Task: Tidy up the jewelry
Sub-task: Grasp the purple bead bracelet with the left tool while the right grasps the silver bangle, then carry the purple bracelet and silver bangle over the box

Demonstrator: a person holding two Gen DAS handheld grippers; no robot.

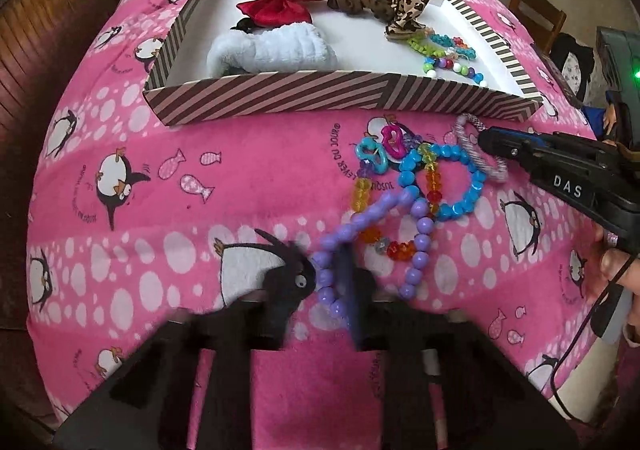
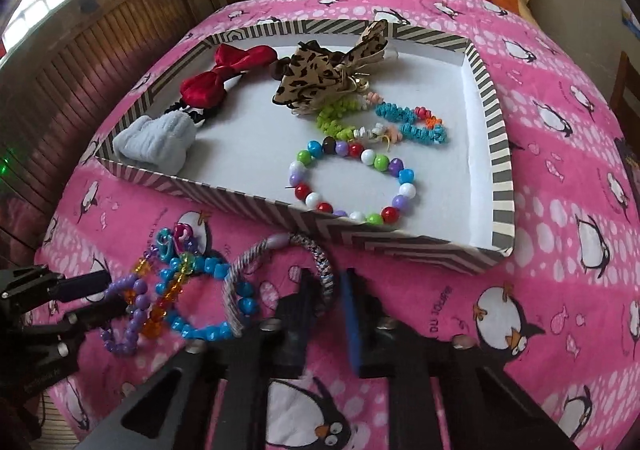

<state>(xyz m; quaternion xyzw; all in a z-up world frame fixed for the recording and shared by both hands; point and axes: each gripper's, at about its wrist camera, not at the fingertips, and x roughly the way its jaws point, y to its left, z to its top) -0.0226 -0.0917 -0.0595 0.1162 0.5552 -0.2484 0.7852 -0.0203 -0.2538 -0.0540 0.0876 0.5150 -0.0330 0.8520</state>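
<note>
Beads of smooth lilac plastic form the purple bracelet, a long loop running from the left gripper up toward the striped box; its near end lies between that gripper's fingers, which stand apart and look unclamped, though blur makes the contact hard to read. Tangled over it lie a faceted, translucent orange-and-yellow bead strand and a round ring of glossy blue beads, with turquoise and magenta plastic charms just nearer the box. Beside the blue ring, the woven grey bracelet, a braided cord loop with a pale oval bead, curves with its far end nearly touching the box wall. The right gripper has its fingers either side of this cord, with a narrow gap between them; I cannot tell whether they pinch it. All of this rests on a fleecy pink penguin blanket. Inside the shallow cardboard box sit a multicoloured bead bracelet by the near wall, then crinkly green and teal bands, a fluffy pale blue scrunchie, a leopard-print bow and a red satin bow farthest off.
</note>
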